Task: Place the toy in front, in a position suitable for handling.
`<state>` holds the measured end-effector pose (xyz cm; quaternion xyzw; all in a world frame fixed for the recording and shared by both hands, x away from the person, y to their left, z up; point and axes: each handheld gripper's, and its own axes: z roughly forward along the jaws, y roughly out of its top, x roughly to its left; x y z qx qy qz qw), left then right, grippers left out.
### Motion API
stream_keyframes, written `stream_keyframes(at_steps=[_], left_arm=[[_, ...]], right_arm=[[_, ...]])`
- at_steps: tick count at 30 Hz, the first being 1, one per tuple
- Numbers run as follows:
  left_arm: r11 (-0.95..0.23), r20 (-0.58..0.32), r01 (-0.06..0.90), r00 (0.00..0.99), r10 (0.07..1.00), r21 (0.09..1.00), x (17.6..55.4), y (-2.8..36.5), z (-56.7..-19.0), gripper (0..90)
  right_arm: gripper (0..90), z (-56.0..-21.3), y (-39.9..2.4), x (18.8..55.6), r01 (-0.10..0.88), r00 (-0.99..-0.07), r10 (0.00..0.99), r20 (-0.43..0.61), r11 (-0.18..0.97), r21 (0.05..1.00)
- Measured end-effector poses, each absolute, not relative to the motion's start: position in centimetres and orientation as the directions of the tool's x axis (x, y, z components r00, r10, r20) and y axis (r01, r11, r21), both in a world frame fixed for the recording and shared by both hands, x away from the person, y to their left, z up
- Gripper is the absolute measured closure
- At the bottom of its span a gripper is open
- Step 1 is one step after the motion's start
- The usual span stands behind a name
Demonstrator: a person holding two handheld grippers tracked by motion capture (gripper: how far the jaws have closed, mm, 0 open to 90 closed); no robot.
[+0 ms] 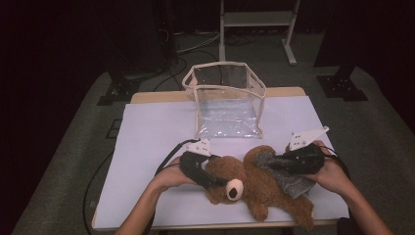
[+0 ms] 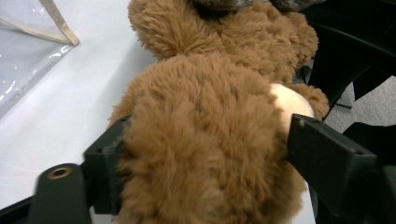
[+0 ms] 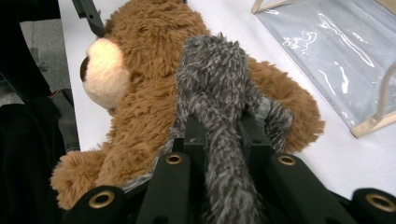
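One brown plush bear lies on its back at the near edge of the white-covered worktop, head to the left, cream muzzle and dark nose facing up. A grey fuzzy cloth is draped over its body on the right side. Beyond it, at the far middle of the worktop, stands a clear bag with beige trim, well apart from the bear.

Left tongs: the jaws stand apart on either side of the bear's head, fur between them; whether the pads press on it cannot be told from the left gripper view. Right tongs: closed tight on a fold of the grey cloth.

Both hands come in from the near edge, the left hand level beside the bear's head, the right hand beside its body, each pointing inward.
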<state>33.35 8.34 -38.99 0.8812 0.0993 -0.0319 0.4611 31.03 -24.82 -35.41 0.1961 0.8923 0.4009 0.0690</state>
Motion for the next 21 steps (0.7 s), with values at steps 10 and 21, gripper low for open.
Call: stream_keyframes(at_steps=[10,21], left_arm=[[-0.544,-0.236,0.289,0.957,0.168,0.787,34.1,7.0,-40.0,7.2],[-0.526,-0.270,0.325,0.946,0.182,0.786,34.9,7.5,-40.4,52.9]], right_arm=[[76.3,-36.0,-24.4,30.9,0.290,-0.919,0.391,0.043,0.600,0.746],[76.2,-36.0,-24.3,30.8,0.290,-0.917,0.397,0.039,0.595,0.750]])
